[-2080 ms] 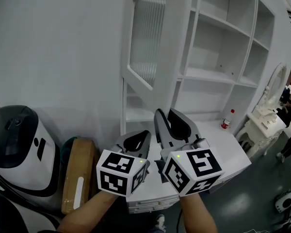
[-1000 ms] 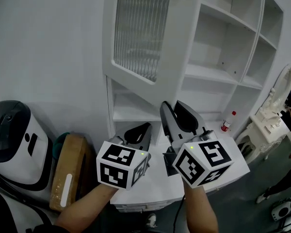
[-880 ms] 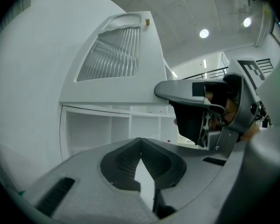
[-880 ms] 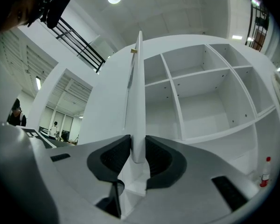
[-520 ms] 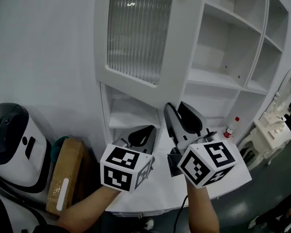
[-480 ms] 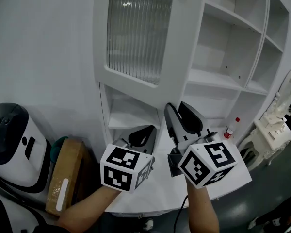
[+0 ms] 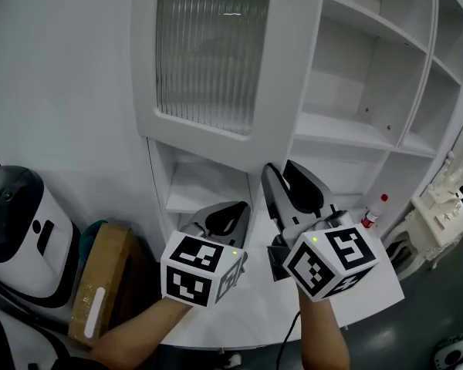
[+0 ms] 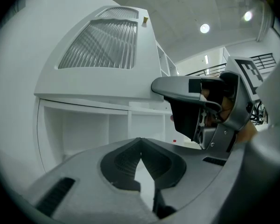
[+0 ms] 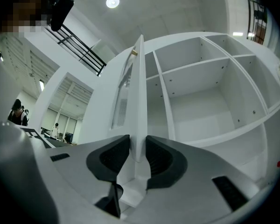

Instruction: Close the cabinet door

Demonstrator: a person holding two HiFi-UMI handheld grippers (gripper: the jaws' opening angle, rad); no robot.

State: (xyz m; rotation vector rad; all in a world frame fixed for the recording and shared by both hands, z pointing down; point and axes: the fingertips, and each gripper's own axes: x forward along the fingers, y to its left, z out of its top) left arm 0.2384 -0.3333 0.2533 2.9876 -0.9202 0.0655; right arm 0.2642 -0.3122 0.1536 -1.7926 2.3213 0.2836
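Observation:
The white cabinet's door (image 7: 208,52), with a ribbed glass pane, stands swung open to the left of the bare shelves (image 7: 355,75). My right gripper (image 7: 282,174) is held just below and in front of the door's free edge. In the right gripper view that edge (image 9: 139,87) runs straight up through the gap of the right gripper (image 9: 137,148), whose jaws stand apart on either side of it; I cannot tell whether the pads touch it. My left gripper (image 7: 225,216) is lower and to the left, under the door (image 8: 102,45). The left gripper (image 8: 140,143) is shut and holds nothing.
A white countertop (image 7: 355,284) lies under both grippers, with a red-capped bottle (image 7: 376,206) at its right end. A black-and-white machine (image 7: 15,230) and a brown box (image 7: 100,284) stand at the lower left. A white dresser (image 7: 447,214) is at the far right.
Both grippers and the view have come closer to the cabinet, so the door and shelves look larger. The door has kept its open angle.

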